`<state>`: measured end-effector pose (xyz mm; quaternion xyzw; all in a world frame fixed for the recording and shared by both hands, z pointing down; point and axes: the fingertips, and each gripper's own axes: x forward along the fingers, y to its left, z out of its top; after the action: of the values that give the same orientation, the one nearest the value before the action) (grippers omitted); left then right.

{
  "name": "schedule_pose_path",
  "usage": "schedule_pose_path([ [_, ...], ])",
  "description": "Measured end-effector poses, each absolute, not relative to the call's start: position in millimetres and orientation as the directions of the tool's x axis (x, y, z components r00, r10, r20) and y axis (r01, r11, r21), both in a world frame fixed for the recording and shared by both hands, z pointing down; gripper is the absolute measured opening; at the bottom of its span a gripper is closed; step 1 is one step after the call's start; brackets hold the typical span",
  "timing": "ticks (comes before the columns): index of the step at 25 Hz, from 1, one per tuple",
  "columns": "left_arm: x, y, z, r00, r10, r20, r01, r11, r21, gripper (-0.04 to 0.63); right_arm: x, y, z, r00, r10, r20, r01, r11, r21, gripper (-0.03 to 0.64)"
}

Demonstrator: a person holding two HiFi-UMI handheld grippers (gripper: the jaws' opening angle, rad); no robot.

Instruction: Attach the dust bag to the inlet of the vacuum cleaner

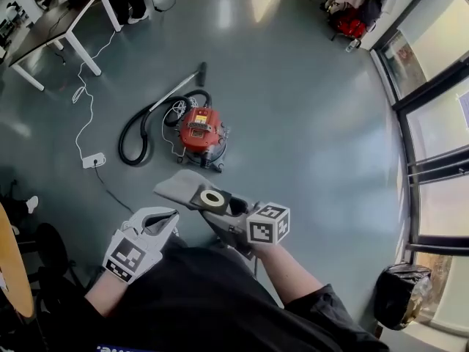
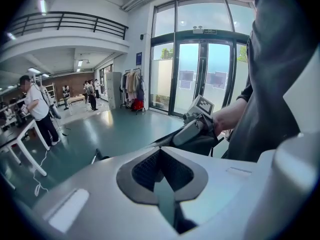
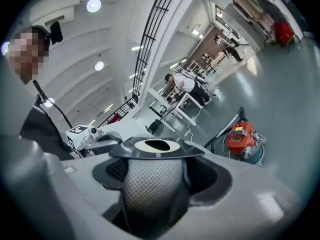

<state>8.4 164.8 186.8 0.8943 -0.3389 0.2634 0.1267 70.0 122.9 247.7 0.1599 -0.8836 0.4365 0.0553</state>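
One dust bag (image 1: 183, 185) held, short of vacuum cleaner (image 1: 201, 130)
Clamped in right gripper (image 1: 233, 207) jaws; left gripper (image 1: 170, 217) jaws are clenched shut

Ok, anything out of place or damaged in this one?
Nothing stands out. The right gripper holds the dust bag, which looks intact, collar up; the left gripper is shut and empty. The vacuum cleaner stands upright, its hose looped beside it.

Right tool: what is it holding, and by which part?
The grey mesh-fabric dust bag, gripped by its cloth body just under the dark collar.
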Motion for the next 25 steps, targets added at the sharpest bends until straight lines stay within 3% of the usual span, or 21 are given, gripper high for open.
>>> schedule_pose_path([
  [8, -38.2, 125.6, 184.0, 0.640, -0.573, 0.511, -0.695, -0.716, 0.067, 0.017, 41.0, 109.9, 258.5, -0.941, -0.215, 0.261, -0.338, 0.553, -0.762, 0.318],
  [25, -118.2, 52.7, 193.2, 0.792, -0.470, 0.388, -0.557, -0.817, 0.147, 0.017, -14.5, 73.8, 262.3, -0.866, -0.359, 0.347, -0.491, 0.487, -0.723, 0.318],
])
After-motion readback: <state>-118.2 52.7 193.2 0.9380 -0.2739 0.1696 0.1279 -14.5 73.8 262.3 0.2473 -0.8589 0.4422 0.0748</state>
